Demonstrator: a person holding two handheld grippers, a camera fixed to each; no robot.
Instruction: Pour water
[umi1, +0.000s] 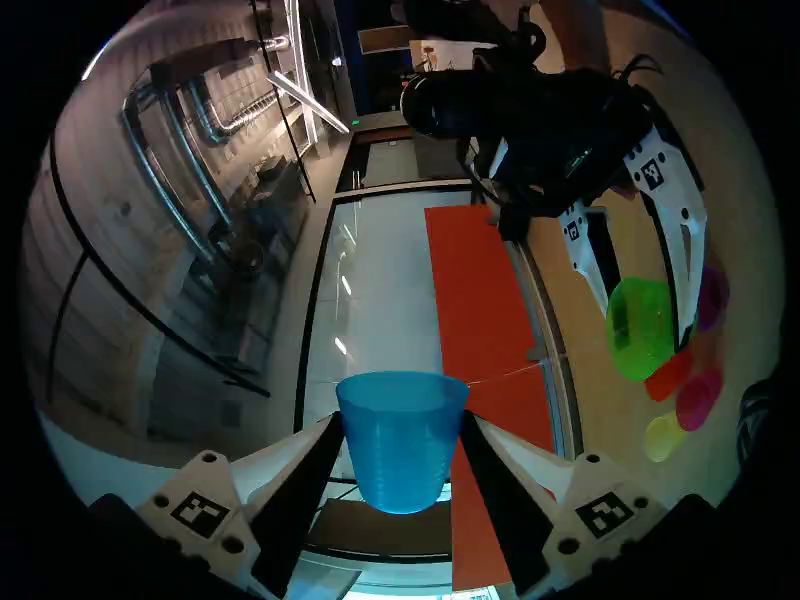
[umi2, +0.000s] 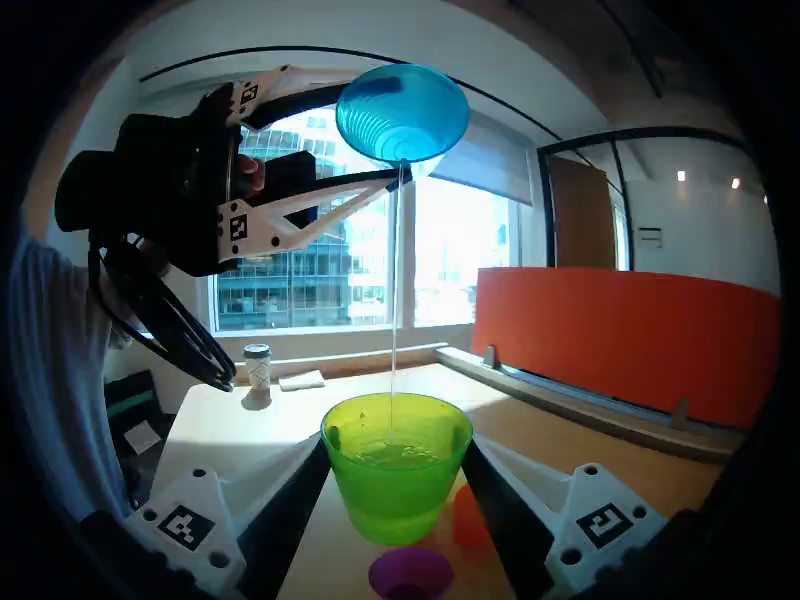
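**One camera high, one low**

The left gripper view looks steeply down, close on a blue cup (umi1: 402, 440), the desk (umi1: 585, 400) well below. The right gripper view sits low, facing windows (umi2: 300, 280), close on a green cup (umi2: 397, 465). Both share the cups and orange partition (umi2: 620, 340).

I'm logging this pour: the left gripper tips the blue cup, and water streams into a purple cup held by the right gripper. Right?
Not quite: it is a green cup, not a purple one. In the right gripper view the left gripper tips the blue cup, and water streams into the green cup held by the right gripper.
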